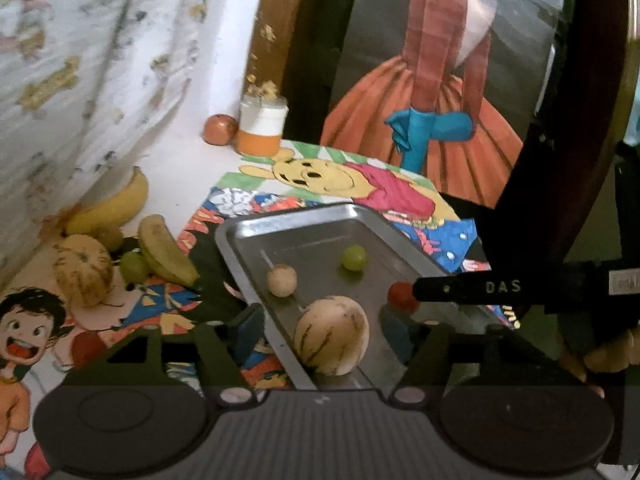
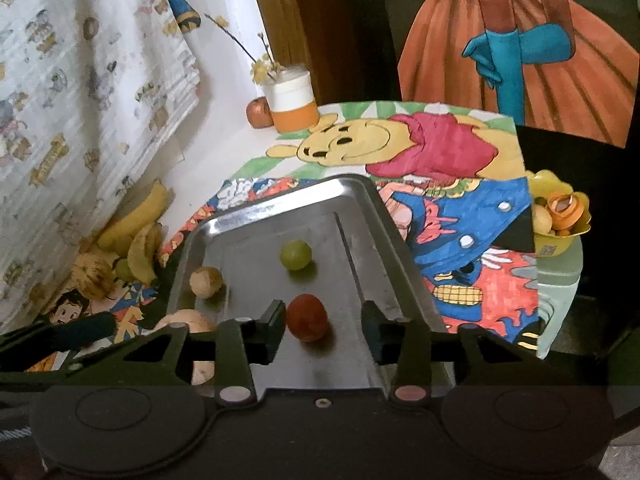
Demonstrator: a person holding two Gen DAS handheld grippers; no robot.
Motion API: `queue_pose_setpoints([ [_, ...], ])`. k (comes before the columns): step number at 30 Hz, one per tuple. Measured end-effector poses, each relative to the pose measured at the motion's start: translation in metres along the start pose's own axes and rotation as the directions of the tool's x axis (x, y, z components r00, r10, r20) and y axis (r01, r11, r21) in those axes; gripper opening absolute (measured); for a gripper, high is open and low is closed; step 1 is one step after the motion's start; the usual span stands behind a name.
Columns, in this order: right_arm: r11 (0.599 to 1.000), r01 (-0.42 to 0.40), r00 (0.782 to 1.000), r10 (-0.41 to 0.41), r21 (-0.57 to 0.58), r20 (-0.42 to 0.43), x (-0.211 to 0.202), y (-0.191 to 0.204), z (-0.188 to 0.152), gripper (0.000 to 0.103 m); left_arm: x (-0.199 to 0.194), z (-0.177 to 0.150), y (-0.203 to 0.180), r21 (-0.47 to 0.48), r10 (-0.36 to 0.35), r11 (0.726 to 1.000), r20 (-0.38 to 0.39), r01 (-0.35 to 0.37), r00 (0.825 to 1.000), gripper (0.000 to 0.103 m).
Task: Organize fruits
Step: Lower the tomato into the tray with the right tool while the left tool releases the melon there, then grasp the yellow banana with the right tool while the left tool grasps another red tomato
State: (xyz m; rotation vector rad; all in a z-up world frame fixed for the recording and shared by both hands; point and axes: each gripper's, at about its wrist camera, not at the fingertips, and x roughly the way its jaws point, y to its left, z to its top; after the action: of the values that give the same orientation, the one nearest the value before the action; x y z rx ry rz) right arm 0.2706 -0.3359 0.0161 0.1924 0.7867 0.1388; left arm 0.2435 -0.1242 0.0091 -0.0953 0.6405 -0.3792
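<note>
Metal tray [image 2: 362, 220] holds four fruits: one green grape [image 2: 295, 254], one red fruit [image 2: 307, 317], one tan ball [image 2: 205, 281], one striped melon [image 1: 331, 335]. Right gripper [image 2: 323, 326] spread wide, red fruit loose between fingers. Left gripper [image 1: 326, 334] released around melon. Two bananas [image 1: 132, 220] off-tray; pile partly hidden.
</note>
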Motion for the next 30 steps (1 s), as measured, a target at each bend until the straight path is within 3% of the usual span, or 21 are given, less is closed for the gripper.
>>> queue_pose_setpoints([
  [8,0.999,-0.024,0.997,0.027,-0.047,0.067,-0.039,0.016,-0.006,0.079,-0.044,-0.004,0.018,-0.097,0.076,0.993,0.045,-0.071,0.996,0.101],
  [17,0.986,-0.058,0.993,0.073,-0.157,0.096,-0.073,0.052,-0.032,0.1,-0.093,-0.026,0.049,-0.196,0.17,0.968,0.041,-0.159,0.985,0.103],
  [22,0.972,-0.084,0.993,0.1,-0.219,0.061,-0.078,0.076,-0.052,0.102,-0.114,-0.045,0.07,-0.229,0.219,0.95,0.014,-0.21,0.976,0.103],
  [30,0.952,-0.15,0.988,0.136,-0.266,-0.069,-0.076,0.112,-0.077,0.102,-0.135,-0.067,0.095,-0.255,0.25,0.933,-0.04,-0.252,0.967,0.103],
])
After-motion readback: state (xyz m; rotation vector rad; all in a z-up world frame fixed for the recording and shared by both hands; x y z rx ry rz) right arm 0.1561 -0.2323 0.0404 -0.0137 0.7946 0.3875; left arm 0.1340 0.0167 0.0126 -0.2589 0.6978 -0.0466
